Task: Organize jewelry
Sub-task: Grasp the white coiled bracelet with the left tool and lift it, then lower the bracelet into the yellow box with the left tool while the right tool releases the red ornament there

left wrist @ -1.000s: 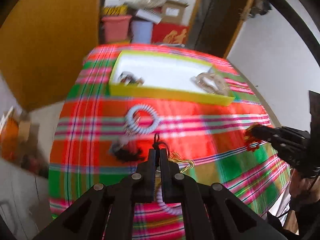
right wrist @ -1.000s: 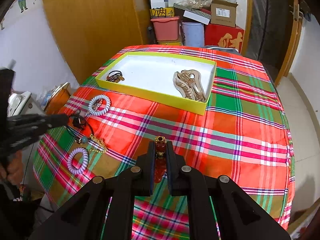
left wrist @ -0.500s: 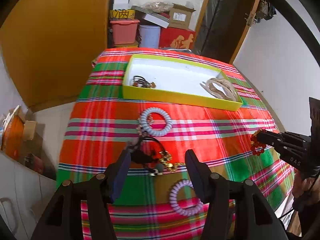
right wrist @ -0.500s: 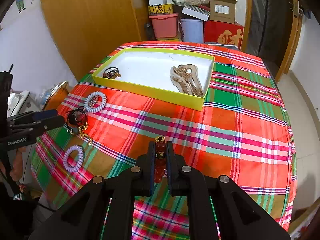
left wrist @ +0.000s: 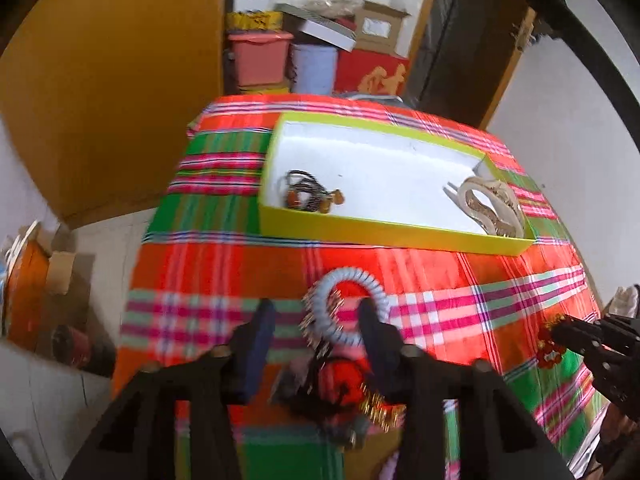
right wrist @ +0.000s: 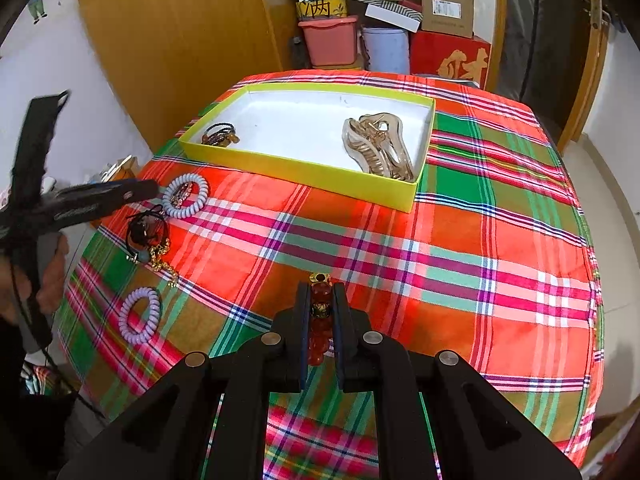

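A yellow tray [right wrist: 304, 166] with a white floor stands at the far side of the plaid table; it also shows in the left wrist view [left wrist: 384, 234]. In it lie dark hair ties [right wrist: 219, 136] and a beige hair claw [right wrist: 378, 148]. My right gripper [right wrist: 321, 300] is shut on a red bead bracelet [right wrist: 320, 320] above the near cloth. My left gripper [left wrist: 316, 320] is open, its fingers on either side of a pale blue coil hair tie [left wrist: 348, 306], just above it. A black cord necklace with gold chain [right wrist: 150, 240] and a purple coil tie [right wrist: 140, 315] lie nearby.
The table has a red and green plaid cloth [right wrist: 460, 248]. Behind it stand a pink bin [right wrist: 330, 40], a pale blue bucket [right wrist: 386, 50], a red box [right wrist: 450, 62] and cardboard boxes. A wooden wardrobe [right wrist: 172, 40] is at the left.
My left gripper has moved forward from over the black cord necklace to the pale blue coil tie, staying open after opening a second ago. My right gripper holds still with the bracelet.
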The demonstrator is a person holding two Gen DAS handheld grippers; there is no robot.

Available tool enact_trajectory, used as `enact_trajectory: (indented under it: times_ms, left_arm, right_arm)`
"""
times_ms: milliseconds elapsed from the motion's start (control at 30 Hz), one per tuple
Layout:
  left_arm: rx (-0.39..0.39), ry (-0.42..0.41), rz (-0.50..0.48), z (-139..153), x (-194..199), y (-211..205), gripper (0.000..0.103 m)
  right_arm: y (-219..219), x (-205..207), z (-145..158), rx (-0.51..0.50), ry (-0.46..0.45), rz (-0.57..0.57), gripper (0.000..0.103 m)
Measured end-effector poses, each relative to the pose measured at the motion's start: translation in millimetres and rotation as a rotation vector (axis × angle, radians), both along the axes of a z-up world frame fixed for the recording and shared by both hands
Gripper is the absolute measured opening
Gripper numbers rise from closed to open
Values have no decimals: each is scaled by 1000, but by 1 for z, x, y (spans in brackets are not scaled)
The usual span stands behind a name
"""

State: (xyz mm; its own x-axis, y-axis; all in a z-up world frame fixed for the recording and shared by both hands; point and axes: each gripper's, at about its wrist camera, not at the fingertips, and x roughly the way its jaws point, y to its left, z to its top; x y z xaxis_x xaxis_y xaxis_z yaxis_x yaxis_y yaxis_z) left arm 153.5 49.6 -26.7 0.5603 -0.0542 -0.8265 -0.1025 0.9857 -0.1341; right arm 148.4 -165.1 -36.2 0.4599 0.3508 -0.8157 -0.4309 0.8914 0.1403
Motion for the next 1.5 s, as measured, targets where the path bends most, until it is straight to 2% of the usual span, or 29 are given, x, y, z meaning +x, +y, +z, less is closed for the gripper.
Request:
enact_trajectory:
  times_ms: [100,200,400,633,933,1233,1500]
  left_arm:
    - [14,34,-29,-12,13,-7,17]
    - [14,36,-34,-16,18,-9,10]
    - [2,-20,-39,-2,11,-10,9]
    - [-19,-86,-49,28,3,-10,9]
    - [-36,-147,-45,59,23,0,9]
    - [-32,-164,-53,65,55,5,9]
    - [-39,-129,-57,42,89,11,9]
  right_arm:
    - [-1,1,1,-6,-2,0,10]
    - [-1,3,2,-8,-6,-2,10]
    - [3,8,9,-8,-23,0,10]
    - [12,14,24,-1,-63,19,10]
    - [32,39,45,15,-127,42,10]
    - [48,76,49,37,-138,44,10]
    - [58,104,31,32,-102,37,10]
